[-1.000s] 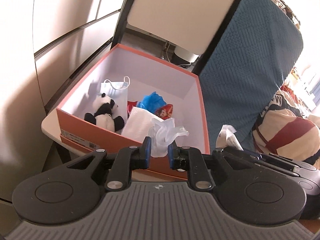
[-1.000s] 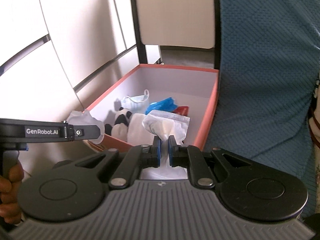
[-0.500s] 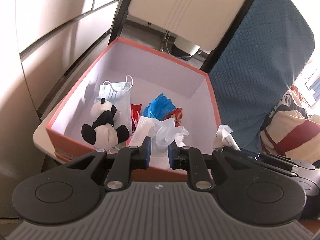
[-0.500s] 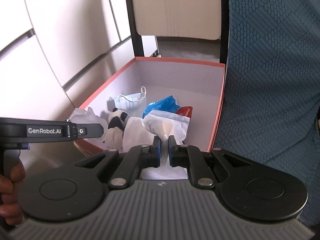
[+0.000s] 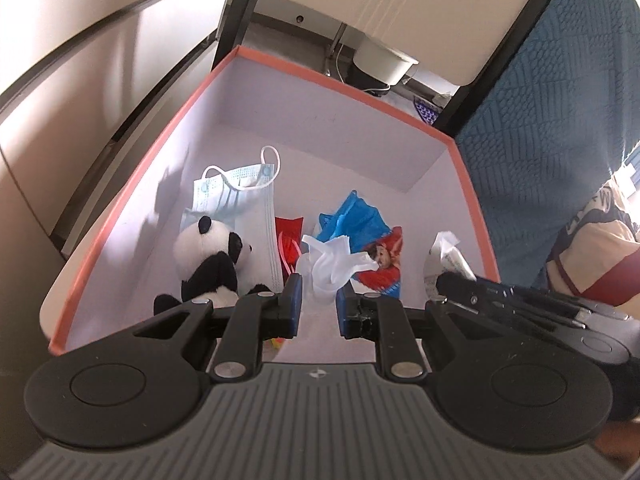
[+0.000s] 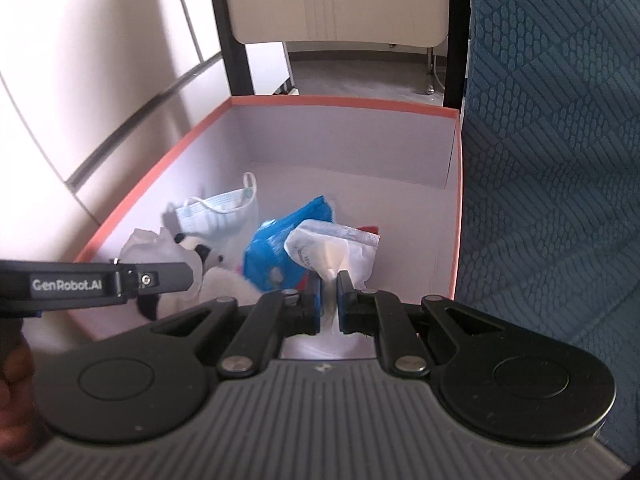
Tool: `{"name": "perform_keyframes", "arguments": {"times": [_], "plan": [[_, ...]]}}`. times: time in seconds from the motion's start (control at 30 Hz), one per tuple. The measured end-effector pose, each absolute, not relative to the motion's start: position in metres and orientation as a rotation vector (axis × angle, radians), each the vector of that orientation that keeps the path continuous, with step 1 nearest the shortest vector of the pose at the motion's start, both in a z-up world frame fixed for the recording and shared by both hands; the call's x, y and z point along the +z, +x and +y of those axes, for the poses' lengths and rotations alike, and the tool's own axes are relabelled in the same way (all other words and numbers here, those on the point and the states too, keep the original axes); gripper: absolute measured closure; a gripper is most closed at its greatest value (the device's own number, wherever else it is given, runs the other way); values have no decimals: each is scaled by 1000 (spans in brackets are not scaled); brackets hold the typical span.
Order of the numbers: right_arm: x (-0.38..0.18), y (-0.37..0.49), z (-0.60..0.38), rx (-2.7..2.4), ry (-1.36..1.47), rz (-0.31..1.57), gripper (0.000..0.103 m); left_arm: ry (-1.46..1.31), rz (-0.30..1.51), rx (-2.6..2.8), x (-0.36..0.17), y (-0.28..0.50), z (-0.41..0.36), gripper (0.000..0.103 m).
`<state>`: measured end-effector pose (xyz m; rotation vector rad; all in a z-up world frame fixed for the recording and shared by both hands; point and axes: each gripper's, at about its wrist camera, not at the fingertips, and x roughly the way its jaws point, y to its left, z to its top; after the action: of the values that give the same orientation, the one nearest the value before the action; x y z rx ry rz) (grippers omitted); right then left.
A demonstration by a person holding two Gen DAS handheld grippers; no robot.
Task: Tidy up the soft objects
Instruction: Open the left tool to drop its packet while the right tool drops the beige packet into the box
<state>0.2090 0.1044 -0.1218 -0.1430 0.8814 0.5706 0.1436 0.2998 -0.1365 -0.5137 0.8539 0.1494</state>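
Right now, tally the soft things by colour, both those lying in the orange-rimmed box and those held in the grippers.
White: 2, crumpled plastic glove, tissue pack
Black-and-white: 1, plush panda
Light blue: 1, face mask
Blue: 1, plastic packet
Red: 1, red wrapper
Total: 6

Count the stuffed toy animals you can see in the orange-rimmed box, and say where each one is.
1. A plush panda sits by the box's left wall, in front of the blue face mask. Others could be hidden under the wrappers or behind the left gripper.

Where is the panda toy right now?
The panda toy sits inside the pink-rimmed box, at its near left in the left wrist view, against the face mask.
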Motion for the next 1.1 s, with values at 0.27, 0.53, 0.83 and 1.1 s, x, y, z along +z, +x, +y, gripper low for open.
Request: {"name": "perform_keyframes", "arguments": {"times": [0.27, 0.53, 0.83, 1.1], "plan": [[-140, 229, 112, 537, -156, 891, 89, -503, 880, 134, -153, 153, 307, 82], [-136, 228, 115, 532, -142, 895, 70, -479, 876, 163, -144, 147, 306, 40], [-102, 208, 107, 563, -106, 831, 60, -459, 804, 186, -101, 117, 298, 39], [-60, 179, 94, 620, -81, 761, 60, -446, 728, 241, -56, 75, 281, 39]]}}
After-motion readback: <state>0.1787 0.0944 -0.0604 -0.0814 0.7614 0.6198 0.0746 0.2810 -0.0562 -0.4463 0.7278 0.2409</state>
